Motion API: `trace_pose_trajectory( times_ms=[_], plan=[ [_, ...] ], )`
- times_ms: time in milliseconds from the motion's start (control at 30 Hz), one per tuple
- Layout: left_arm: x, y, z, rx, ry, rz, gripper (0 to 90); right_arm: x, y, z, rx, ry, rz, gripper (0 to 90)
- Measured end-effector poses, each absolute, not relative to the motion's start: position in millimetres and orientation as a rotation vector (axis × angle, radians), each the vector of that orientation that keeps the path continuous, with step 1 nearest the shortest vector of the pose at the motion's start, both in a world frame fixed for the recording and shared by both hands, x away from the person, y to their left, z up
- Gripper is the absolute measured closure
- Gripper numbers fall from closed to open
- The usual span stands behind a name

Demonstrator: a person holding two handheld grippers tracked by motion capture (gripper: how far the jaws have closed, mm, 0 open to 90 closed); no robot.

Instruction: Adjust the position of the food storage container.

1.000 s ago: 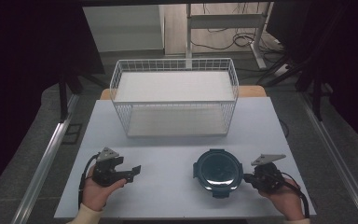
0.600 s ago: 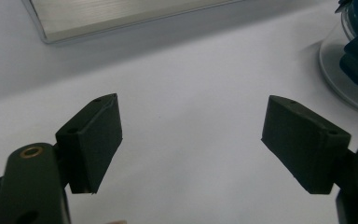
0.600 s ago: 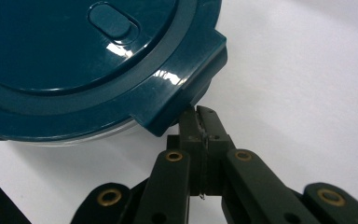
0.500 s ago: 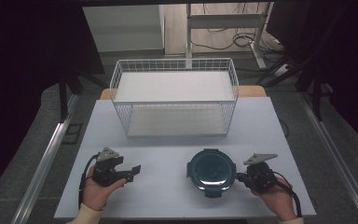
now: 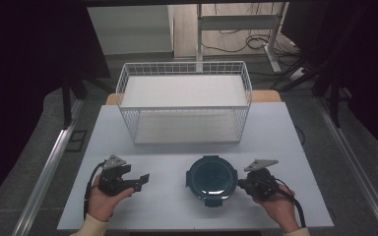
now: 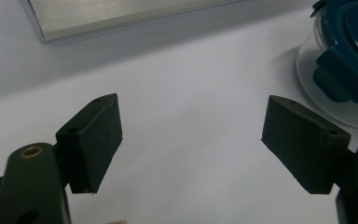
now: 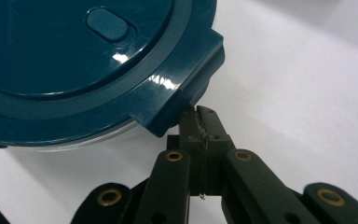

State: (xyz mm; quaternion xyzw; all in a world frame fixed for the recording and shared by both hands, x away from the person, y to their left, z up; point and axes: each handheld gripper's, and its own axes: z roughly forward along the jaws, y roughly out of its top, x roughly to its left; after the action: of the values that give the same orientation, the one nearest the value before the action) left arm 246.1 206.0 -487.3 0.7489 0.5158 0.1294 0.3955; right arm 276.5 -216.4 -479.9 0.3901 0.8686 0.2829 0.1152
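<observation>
A white wire basket (image 5: 184,108) stood at the far side of the white table (image 5: 285,128), well apart from the round, glossy teal-lidded container (image 5: 211,178) near the front edge. The right gripper (image 7: 200,122), clenched shut, pressed against the container's clasp, seemingly touching it. The left gripper (image 5: 140,181) rested released, jaws wide, to the container's left.

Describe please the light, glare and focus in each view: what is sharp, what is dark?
High view: the white table is bright, the room around it dark. Left gripper view: the container is slightly soft at the edge. Right gripper view: small glare spots on the teal lid; the right gripper is sharp.
</observation>
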Motion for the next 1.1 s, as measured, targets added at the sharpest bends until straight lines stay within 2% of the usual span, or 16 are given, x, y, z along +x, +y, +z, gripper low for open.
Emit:
trace_pose_trajectory(
  times_ms=[633, 900, 1100],
  plan=[
    [247.4, 209.6, -485.6, 1.879, 1.308, 0.317, 19.9, 286.9, -161.4, -484.4, 1.081, 2.622, 0.804, 89.6],
    [247.9, 208.8, -486.6, 1.882, 1.311, 0.313, 19.9, 290.7, -156.3, -486.3, 1.070, 2.633, 0.835, 89.6],
    [244.4, 211.0, -479.9, 1.859, 1.304, 0.339, 20.1, 292.4, -169.5, -480.2, 1.043, 2.599, 0.908, 89.4]
  ],
)
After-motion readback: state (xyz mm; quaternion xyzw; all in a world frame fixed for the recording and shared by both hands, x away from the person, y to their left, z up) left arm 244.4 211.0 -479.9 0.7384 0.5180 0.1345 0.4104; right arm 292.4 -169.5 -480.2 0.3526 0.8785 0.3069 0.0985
